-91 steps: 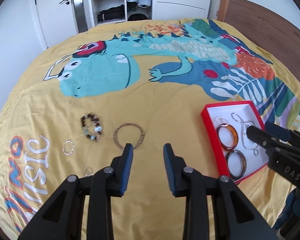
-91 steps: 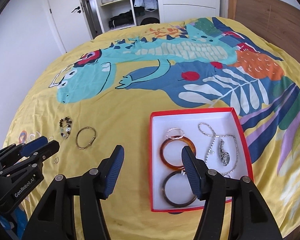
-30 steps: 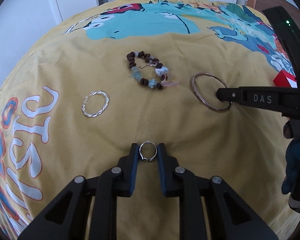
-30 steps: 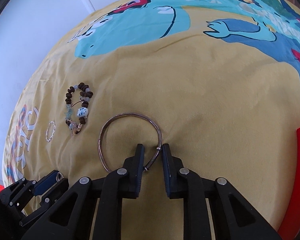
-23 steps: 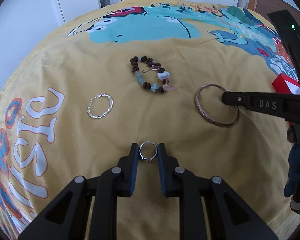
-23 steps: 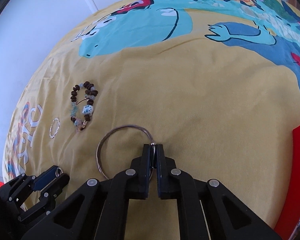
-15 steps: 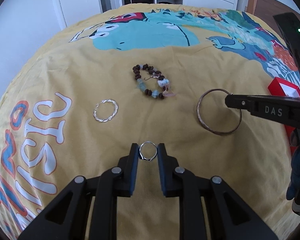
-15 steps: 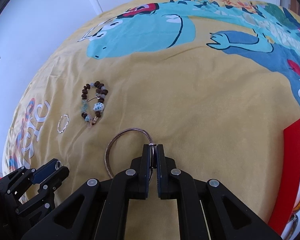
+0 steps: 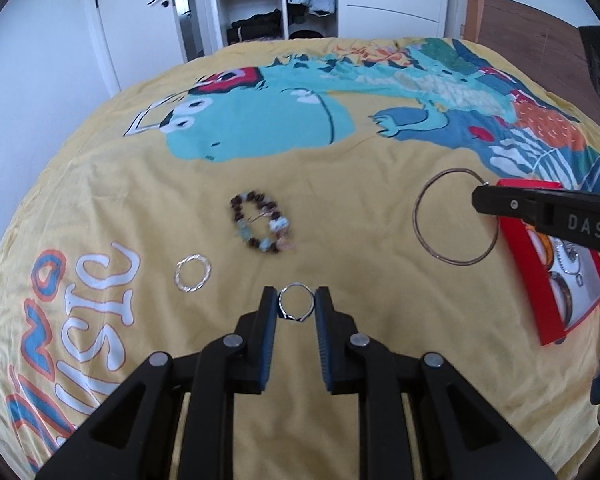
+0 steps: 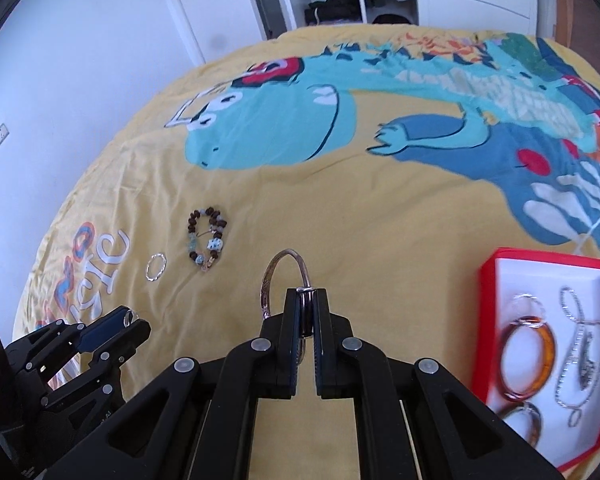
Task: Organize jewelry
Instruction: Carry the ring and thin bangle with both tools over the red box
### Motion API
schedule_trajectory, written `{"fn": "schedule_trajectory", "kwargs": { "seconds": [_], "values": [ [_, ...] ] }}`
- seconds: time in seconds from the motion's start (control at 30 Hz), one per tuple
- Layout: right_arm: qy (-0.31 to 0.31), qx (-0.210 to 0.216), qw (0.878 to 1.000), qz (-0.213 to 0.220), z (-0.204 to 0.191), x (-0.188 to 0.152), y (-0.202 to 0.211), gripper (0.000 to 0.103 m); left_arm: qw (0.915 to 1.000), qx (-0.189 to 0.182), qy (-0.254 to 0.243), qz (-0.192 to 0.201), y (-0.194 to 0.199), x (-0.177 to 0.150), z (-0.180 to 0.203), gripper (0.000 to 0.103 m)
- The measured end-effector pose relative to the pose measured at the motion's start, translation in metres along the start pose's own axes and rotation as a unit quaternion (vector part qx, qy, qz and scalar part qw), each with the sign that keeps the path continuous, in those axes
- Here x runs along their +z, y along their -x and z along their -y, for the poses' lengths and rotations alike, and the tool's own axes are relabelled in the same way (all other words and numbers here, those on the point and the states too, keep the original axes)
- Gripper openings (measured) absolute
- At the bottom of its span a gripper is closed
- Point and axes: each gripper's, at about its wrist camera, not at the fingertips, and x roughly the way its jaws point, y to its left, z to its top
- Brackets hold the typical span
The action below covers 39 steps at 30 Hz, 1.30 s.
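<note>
My left gripper (image 9: 297, 307) is shut on a small silver ring (image 9: 296, 306), held above the yellow bedspread. My right gripper (image 10: 307, 307) is shut on a thin metal bangle (image 10: 285, 276), which hangs in the air; the left wrist view shows this bangle (image 9: 420, 216) at the tip of the right gripper (image 9: 480, 199). A red jewelry box (image 10: 485, 320) with a white inside lies at the right, holding amber and dark bangles and a silver chain. A beaded bracelet (image 9: 260, 227) and a twisted silver ring (image 9: 193, 278) lie on the bed to the left.
The bedspread (image 9: 180, 168) carries a large teal dinosaur print. A wooden headboard (image 9: 528, 52) runs along the right. An open wardrobe (image 9: 260, 0) and a white door (image 9: 140, 12) stand beyond the bed's far end.
Both grippers have lifted off the bed. The right jaws closed on the metal bangle and raised it; the left carried the small ring up. The red box has come into view.
</note>
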Motion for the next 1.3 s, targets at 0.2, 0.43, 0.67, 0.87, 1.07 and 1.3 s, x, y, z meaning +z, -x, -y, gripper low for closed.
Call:
{"fn": "schedule_trajectory", "kwargs": {
  "seconds": [0.2, 0.43, 0.67, 0.87, 1.07, 1.3],
  "values": [
    [-0.014, -0.028, 0.999, 0.025, 0.035, 0.001, 0.048, 0.006, 0.9993, -0.027, -0.018, 0.021, 0.014, 0.022, 0.039, 0.017],
    [-0.048, -0.065, 0.996, 0.041, 0.091, -0.011, 0.092, 0.006, 0.9962, -0.065, -0.052, 0.027, 0.023, 0.041, 0.098, 0.017],
    [-0.094, -0.091, 0.990, 0.044, 0.146, -0.033, 0.114, 0.006, 0.9914, -0.092, -0.090, 0.023, 0.025, 0.049, 0.158, 0.017],
    [-0.130, -0.094, 0.986, 0.032, 0.180, -0.058, 0.112, 0.006, 0.9853, -0.122, -0.120, 0.010, 0.017, 0.044, 0.205, 0.017],
    [-0.165, -0.099, 0.981, 0.009, 0.208, -0.086, 0.098, 0.006, 0.9788, -0.141, -0.148, -0.014, 0.003, 0.027, 0.242, 0.017],
    [-0.186, -0.118, 0.975, -0.015, 0.237, -0.111, 0.083, 0.006, 0.9710, -0.153, -0.179, -0.040, -0.018, 0.006, 0.272, 0.017]
  ]
}}
